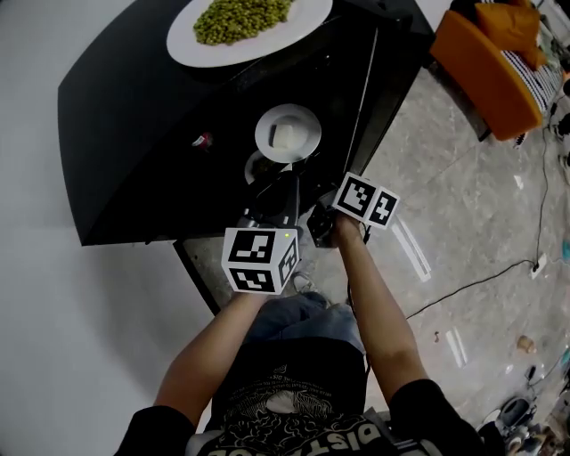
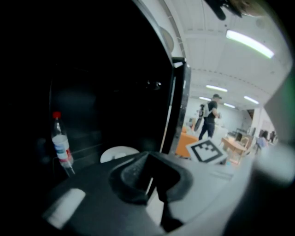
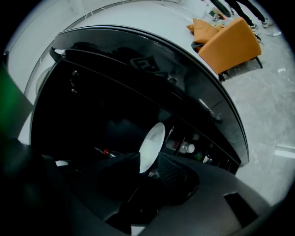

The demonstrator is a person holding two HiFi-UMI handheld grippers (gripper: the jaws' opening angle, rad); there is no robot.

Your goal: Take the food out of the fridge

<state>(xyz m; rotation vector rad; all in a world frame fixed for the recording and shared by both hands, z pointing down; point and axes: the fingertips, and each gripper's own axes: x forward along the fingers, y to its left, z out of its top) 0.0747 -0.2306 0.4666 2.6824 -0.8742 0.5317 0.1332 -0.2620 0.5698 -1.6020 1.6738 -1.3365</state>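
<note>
A small white plate [image 1: 287, 134] with a pale piece of food on it sits inside the open black fridge [image 1: 134, 142]. In the right gripper view the plate [image 3: 152, 145] shows edge-on, its lower rim just at the tips of my right gripper [image 3: 146, 169], which is open. In the left gripper view the same plate [image 2: 119, 153] lies just beyond my left gripper [image 2: 150, 184], whose jaws stand together with only a thin slit and nothing seen between them. A large white plate of green peas [image 1: 249, 22] rests on the fridge top.
A clear bottle with a red cap [image 2: 60, 145] stands left of the plate in the fridge. More bottles [image 3: 186, 148] sit in the open door's shelf. An orange chair [image 1: 485, 62] stands to the right, a cable [image 1: 472, 280] lies on the floor, and a person [image 2: 211, 115] walks far off.
</note>
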